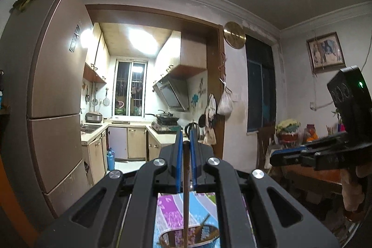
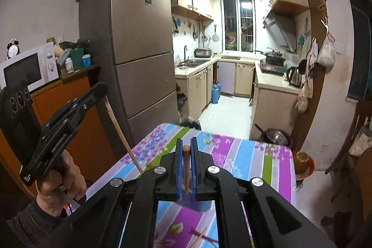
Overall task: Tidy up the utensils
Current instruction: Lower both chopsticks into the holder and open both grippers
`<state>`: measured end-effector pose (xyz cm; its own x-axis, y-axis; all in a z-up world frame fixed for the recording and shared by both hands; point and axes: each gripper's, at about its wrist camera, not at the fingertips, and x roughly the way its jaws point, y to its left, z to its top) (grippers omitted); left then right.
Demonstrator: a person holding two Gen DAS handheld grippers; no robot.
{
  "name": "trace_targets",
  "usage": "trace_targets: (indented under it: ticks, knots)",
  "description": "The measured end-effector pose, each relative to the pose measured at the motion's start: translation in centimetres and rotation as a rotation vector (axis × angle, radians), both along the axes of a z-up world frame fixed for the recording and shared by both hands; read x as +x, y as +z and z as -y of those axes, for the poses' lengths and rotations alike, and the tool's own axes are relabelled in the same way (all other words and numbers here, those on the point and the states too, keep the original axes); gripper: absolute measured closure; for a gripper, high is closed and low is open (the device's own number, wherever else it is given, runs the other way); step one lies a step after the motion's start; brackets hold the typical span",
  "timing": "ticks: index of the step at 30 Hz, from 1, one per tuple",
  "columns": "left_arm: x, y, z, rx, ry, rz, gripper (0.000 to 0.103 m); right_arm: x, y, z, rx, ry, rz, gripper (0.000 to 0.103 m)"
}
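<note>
My left gripper [image 1: 186,143] is shut on a brown chopstick [image 1: 186,178] that hangs down between its blue pads, above a shiny metal bowl [image 1: 189,236] holding wooden utensils on the striped tablecloth [image 1: 169,208]. In the right wrist view the left gripper [image 2: 102,94] is raised at the left, its chopstick [image 2: 121,131] slanting down to the table. My right gripper [image 2: 186,148] is shut on another brown chopstick [image 2: 186,169], held upright over a blue cup [image 2: 200,206]. The right gripper also shows in the left wrist view [image 1: 274,157].
The table with the flowery striped cloth [image 2: 244,155] stands before a kitchen doorway. A tall fridge [image 2: 139,38] and an orange cabinet [image 2: 69,113] with a microwave [image 2: 28,69] stand at the left. A wooden utensil [image 2: 200,236] lies on the cloth. A chair [image 2: 353,131] stands at the right.
</note>
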<state>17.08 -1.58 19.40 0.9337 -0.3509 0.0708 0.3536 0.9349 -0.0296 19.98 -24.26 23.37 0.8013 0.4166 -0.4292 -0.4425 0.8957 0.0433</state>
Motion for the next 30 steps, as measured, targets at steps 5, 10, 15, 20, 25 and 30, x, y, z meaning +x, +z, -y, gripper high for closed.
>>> trace_targets:
  ticks: [5,10,15,20,25,30]
  knots:
    - [2.2,0.6,0.3,-0.017,0.011,0.012,0.098,2.4,-0.6,-0.1,-0.016,-0.015,-0.005,0.095]
    - [4.6,-0.2,0.9,-0.011,0.024,0.002,0.098,4.1,-1.6,0.2,-0.012,-0.021,-0.012,0.095]
    - [6.3,-1.6,1.4,-0.007,0.023,-0.031,0.098,5.3,-2.6,0.3,-0.004,-0.015,-0.021,0.095]
    - [7.3,-2.2,1.6,-0.001,0.023,-0.051,0.098,6.2,-3.6,-0.2,-0.017,-0.006,-0.028,0.095]
    - [7.9,-3.0,1.2,-0.006,0.026,-0.075,0.098,6.7,-4.6,-0.5,-0.019,-0.004,-0.047,0.095]
    - [8.8,-3.9,1.2,-0.006,0.029,-0.108,0.098,7.2,-5.5,-1.0,-0.029,0.002,-0.064,0.095]
